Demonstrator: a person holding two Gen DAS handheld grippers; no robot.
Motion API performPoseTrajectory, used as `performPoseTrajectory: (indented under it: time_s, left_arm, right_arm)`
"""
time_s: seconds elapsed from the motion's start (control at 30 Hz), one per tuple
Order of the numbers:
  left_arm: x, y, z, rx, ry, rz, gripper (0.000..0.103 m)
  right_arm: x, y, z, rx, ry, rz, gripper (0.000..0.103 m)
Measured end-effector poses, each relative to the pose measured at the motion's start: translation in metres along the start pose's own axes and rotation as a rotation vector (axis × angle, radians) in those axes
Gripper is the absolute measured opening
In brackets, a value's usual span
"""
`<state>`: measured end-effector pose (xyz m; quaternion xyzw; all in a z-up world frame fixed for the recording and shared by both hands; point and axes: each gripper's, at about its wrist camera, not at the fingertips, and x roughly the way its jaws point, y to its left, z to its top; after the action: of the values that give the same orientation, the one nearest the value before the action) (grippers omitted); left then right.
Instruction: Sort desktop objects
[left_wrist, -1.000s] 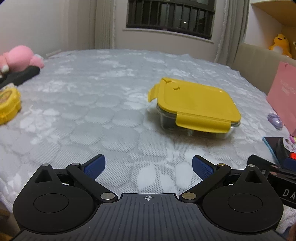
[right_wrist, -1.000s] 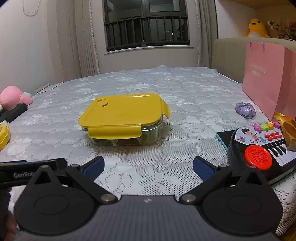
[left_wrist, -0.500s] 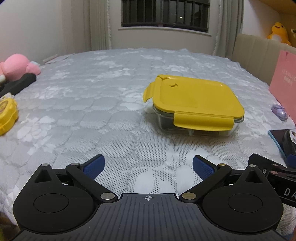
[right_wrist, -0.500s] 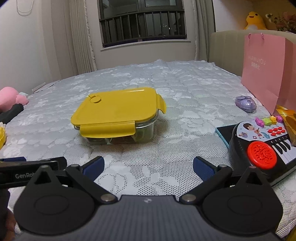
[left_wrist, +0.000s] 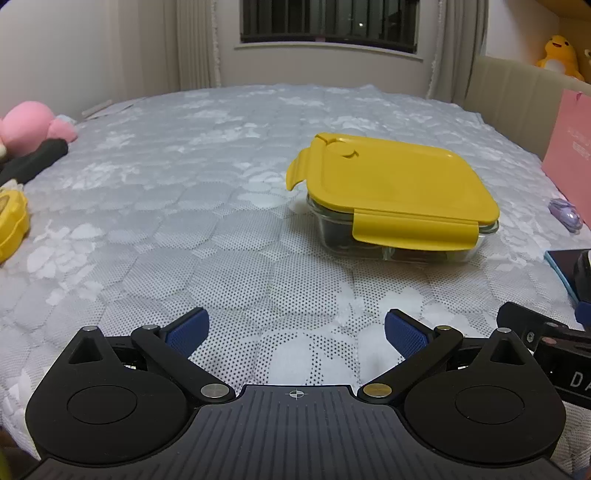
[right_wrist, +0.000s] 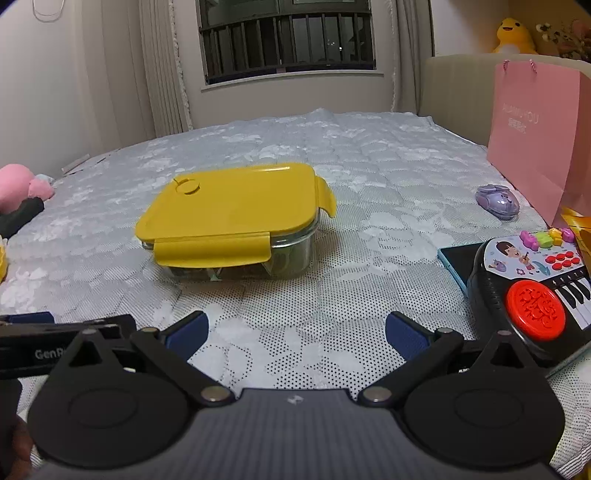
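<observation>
Glass food box with the yellow clip-on lid (right_wrist: 231, 229) sits closed mid-bed on the grey quilted cover (left_wrist: 184, 221), ahead of the left gripper (left_wrist: 295, 328) and right gripper (right_wrist: 295, 328), both spread wide and empty. Whichever step this is, I'd approach level, squaring the fingers to the box. Right of it lies a black toy keyboard (right_wrist: 532, 291); farther right stands a pink paper bag (right_wrist: 535, 136), print illegible.

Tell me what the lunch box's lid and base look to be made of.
Lid: probably matte yellow plastic; opaque, with moulded flip-down latch flaps and soft, dull reflections.
Base: looks like clear glass; thick see-through walls with bright edge glints and dark contents showing through. Clear hard plastic cannot be ruled out.
</observation>
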<state>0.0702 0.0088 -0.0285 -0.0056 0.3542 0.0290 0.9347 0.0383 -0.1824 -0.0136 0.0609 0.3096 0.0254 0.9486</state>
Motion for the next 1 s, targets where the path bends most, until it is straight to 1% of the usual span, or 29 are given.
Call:
performPoseTrajectory:
  time_s: [0.3, 0.53, 0.73, 1.0]
  left_arm:
    - [-0.002, -0.006, -0.002, 0.015, 0.002, -0.014, 0.103]
    - [-0.005, -0.014, -0.004, 0.047, 0.003, -0.017, 0.103]
    - [-0.004, -0.011, -0.003, 0.037, 0.004, -0.015, 0.103]
    - [0.001, -0.012, -0.004, 0.039, 0.025, -0.021, 0.103]
  right_arm:
    - [-0.010, -0.005, -0.001, 0.001, -0.028, -0.021, 0.103]
    - [-0.011, -0.009, -0.001, 0.014, -0.022, -0.007, 0.103]
    - [-0.010, -0.008, -0.002, 0.009, -0.015, -0.003, 0.103]
    - [-0.007, -0.005, -0.004, 0.003, -0.003, 0.002, 0.103]
